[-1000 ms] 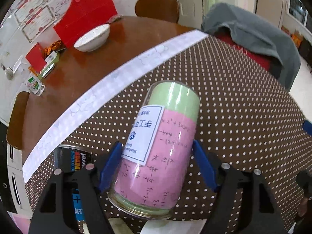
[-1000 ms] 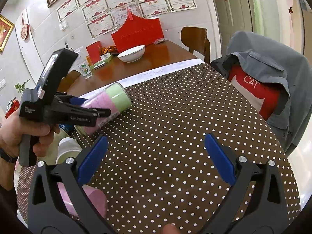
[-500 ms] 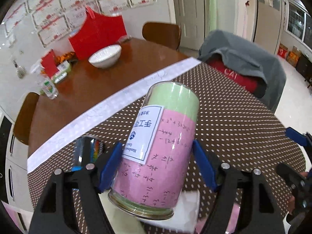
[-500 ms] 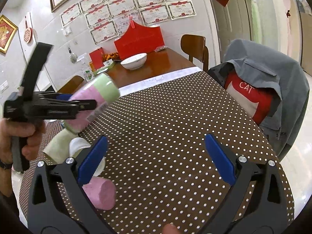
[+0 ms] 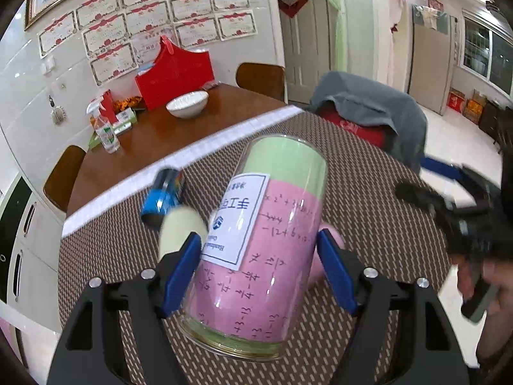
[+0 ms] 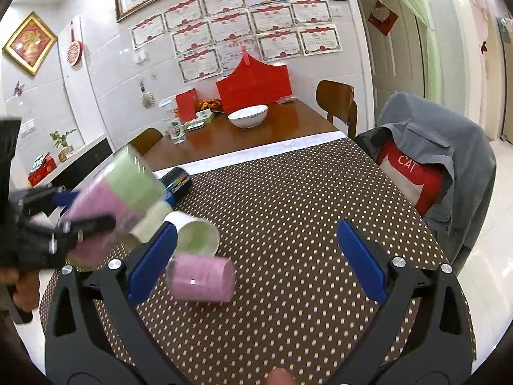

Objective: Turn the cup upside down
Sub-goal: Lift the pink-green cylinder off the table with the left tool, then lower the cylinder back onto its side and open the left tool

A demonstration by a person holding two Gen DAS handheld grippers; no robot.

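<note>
Polka-dot tablecloth (image 6: 288, 199) near its left edge carries three cups lying down; left gripper (image 5: 256, 266) clamps a fourth cup (image 5: 256, 256) aloft, right gripper (image 6: 256, 256) gapes empty.

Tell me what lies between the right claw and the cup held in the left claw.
In the right wrist view, two cups lie on the dotted cloth between the right claw and the held cup: a pink one and a white one.

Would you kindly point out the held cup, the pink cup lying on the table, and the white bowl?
held cup (image 5: 256, 240), left wrist view, on its pink wrap.
pink cup (image 6: 202, 277), right wrist view, on its side wall.
white bowl (image 6: 247, 118), right wrist view, on its outer wall.
</note>
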